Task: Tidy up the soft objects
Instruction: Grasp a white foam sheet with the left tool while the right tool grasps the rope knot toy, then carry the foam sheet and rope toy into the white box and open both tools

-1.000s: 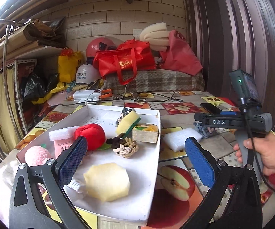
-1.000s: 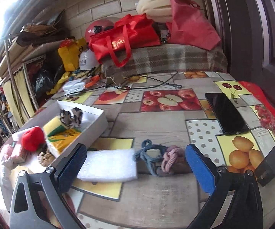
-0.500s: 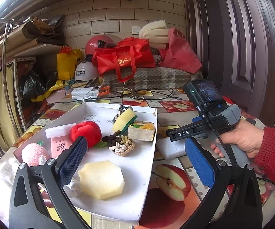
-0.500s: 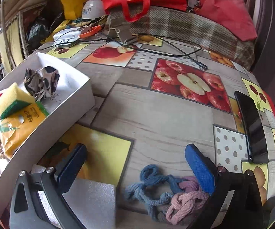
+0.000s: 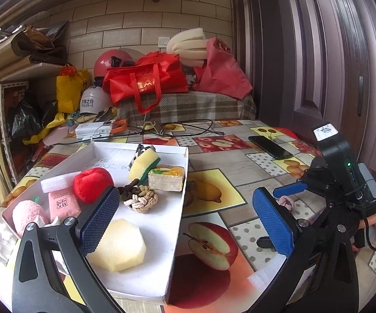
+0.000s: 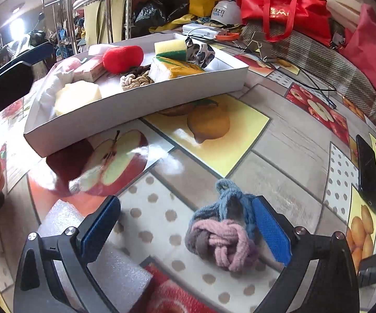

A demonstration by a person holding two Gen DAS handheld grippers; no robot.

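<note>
On your desk (image 6: 279, 140) the tray (image 6: 135, 104) sits toward the left edge, holding the sponge (image 6: 171, 49), plush apple (image 6: 122, 55) and rope knot (image 6: 135, 80). Right of it, nearer you, lies the yarn knot (image 6: 222, 237); the foam sheet (image 6: 104, 260) lies left of that. The phone (image 6: 368, 167) lies by the right edge.

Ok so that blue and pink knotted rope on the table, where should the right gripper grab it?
Grip the knotted rope across its thick middle, where the pink and blue strands bunch together, coming down from above. It lies flat on the tablecloth, already between the open right gripper fingers, nearer the right one. The thin blue loop at the far end would likely slip.
</note>
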